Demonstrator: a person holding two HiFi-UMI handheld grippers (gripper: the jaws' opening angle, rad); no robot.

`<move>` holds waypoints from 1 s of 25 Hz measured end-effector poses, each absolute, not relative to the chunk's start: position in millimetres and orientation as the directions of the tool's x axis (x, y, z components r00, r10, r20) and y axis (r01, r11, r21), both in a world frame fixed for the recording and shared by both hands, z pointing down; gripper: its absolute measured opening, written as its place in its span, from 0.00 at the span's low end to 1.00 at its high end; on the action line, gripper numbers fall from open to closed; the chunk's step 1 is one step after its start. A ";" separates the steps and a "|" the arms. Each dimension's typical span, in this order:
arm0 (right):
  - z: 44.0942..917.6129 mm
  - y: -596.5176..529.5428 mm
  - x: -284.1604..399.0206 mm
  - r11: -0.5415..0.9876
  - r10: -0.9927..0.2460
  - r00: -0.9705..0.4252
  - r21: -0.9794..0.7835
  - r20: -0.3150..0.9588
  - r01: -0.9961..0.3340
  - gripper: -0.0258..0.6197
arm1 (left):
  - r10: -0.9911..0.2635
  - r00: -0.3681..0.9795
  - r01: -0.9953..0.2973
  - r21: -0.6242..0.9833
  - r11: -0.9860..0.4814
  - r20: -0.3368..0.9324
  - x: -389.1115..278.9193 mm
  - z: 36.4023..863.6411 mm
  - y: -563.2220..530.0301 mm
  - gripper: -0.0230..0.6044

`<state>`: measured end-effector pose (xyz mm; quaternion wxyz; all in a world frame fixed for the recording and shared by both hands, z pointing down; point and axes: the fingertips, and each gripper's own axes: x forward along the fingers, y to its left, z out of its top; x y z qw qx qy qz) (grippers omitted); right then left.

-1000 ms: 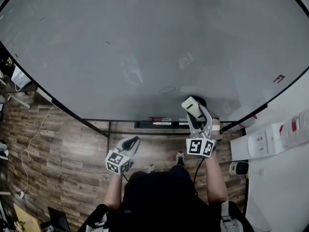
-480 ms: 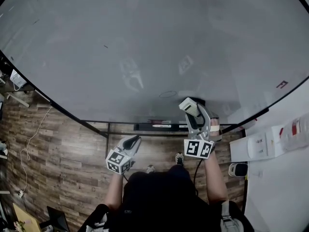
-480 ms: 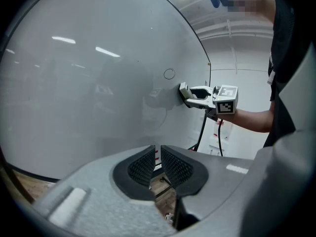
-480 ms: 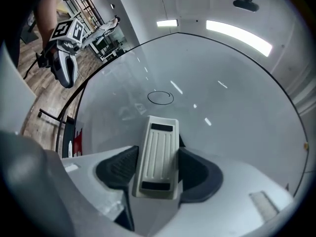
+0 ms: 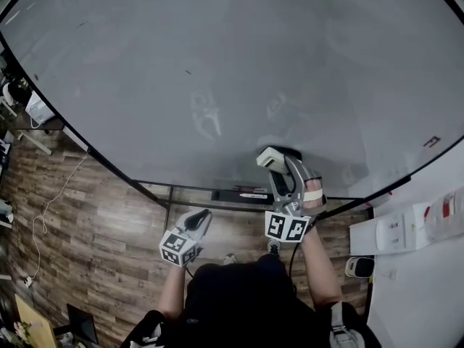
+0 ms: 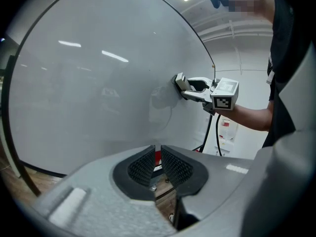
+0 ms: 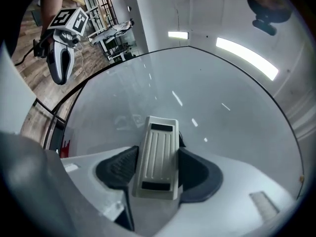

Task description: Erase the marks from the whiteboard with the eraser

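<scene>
Your right gripper is clamped on the eraser, held against the whiteboard low and right of centre. A small dark fleck lies farther up and left. Your left gripper, jaws together on nothing, hangs lower.

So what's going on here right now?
A person is wiping the whiteboard. The right gripper is shut on the eraser and holds it against the lower part of the board. The left gripper is shut and empty, held low and away from the board. Most of the surface looks clean; a tiny dark mark shows higher up, to the left of the eraser.
</scene>
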<state>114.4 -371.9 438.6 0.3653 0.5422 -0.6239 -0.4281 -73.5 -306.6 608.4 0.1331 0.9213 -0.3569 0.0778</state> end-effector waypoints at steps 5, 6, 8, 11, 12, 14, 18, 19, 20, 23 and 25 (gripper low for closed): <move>429.6 -381.8 66.0 0.032 -0.977 -0.212 0.956 -0.032 -0.291 0.44 | -0.667 0.707 -0.707 0.187 -0.682 0.237 -101.3 611.2 -304.1 0.11; 428.5 -382.8 56.7 0.029 -0.973 -0.229 0.963 -0.035 -0.269 0.44 | -0.674 0.700 -0.714 0.191 -0.674 0.237 -105.2 611.3 -302.1 0.11; 426.3 -384.8 39.1 0.023 -0.965 -0.261 0.972 -0.039 -0.232 0.44 | -0.686 0.685 -0.728 0.207 -0.654 0.243 -112.3 613.1 -297.5 0.11; 425.2 -386.4 25.0 0.021 -0.958 -0.282 0.977 -0.041 -0.214 0.44 | -0.703 0.668 -0.744 0.215 -0.632 0.245 -121.5 615.6 -293.3 0.11; 425.5 -386.0 25.0 0.019 -0.959 -0.280 0.978 -0.041 -0.208 0.44 | -0.706 0.665 -0.747 0.213 -0.630 0.244 -123.8 616.4 -292.7 0.11; 425.3 -384.3 31.6 0.012 -0.964 -0.263 0.980 -0.041 -0.198 0.44 | -0.705 0.665 -0.746 0.218 -0.629 0.245 -124.6 617.5 -292.2 0.11; 418.8 -378.7 71.7 -0.012 -0.982 -0.182 0.978 -0.051 -0.210 0.44 | -0.676 0.695 -0.719 0.239 -0.652 0.246 -109.2 617.8 -295.3 0.11; 417.1 -376.4 85.8 -0.020 -0.987 -0.155 0.977 -0.054 -0.214 0.44 | -0.665 0.705 -0.709 0.239 -0.664 0.244 -102.4 617.3 -296.8 0.11; 415.9 -374.3 100.5 -0.028 -0.990 -0.126 0.976 -0.056 -0.215 0.44 | -0.653 0.718 -0.696 0.237 -0.678 0.241 -95.0 616.8 -298.8 0.11; 416.4 -369.6 144.9 -0.042 -0.998 -0.036 0.976 -0.051 -0.212 0.44 | -0.610 0.758 -0.651 0.227 -0.724 0.231 -71.0 613.8 -305.6 0.11; 418.2 -366.4 171.0 -0.045 -0.999 0.018 0.978 -0.042 -0.205 0.44 | -0.583 0.781 -0.623 0.220 -0.750 0.225 -55.3 610.7 -309.0 0.11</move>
